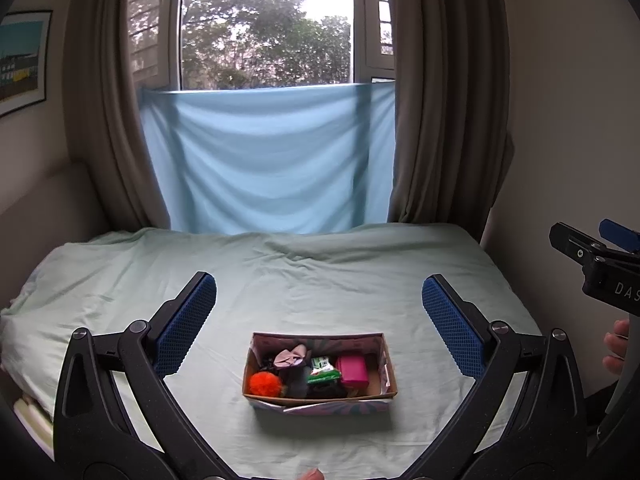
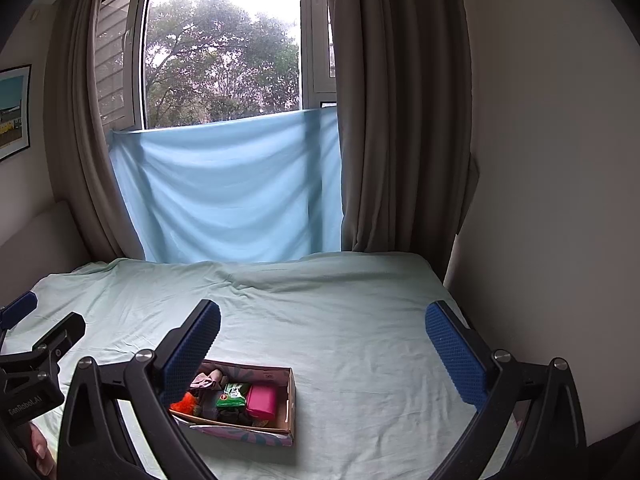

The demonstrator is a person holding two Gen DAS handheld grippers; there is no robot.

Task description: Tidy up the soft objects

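Observation:
A shallow cardboard box (image 1: 378, 390) sits on the pale green bed (image 1: 320, 280). It holds an orange pompom (image 1: 264, 384), a pink cloth bow (image 1: 290, 356), a green packet (image 1: 321, 370), a magenta block (image 1: 353, 370) and dark soft items (image 1: 326, 391). My left gripper (image 1: 319, 320) is open and empty, held above and behind the box. My right gripper (image 2: 322, 350) is open and empty, up and to the right of the box (image 2: 291, 404). Its left finger (image 2: 188, 356) hides the box's left end. The right gripper also shows at the far right of the left wrist view (image 1: 600, 256).
A light blue sheet (image 1: 268, 160) hangs below the window (image 1: 266, 24) between brown curtains (image 1: 436, 92). A white wall (image 2: 560, 200) borders the bed (image 2: 360, 320) on the right. A padded headboard (image 1: 44, 200) and a framed picture (image 1: 22, 60) are on the left.

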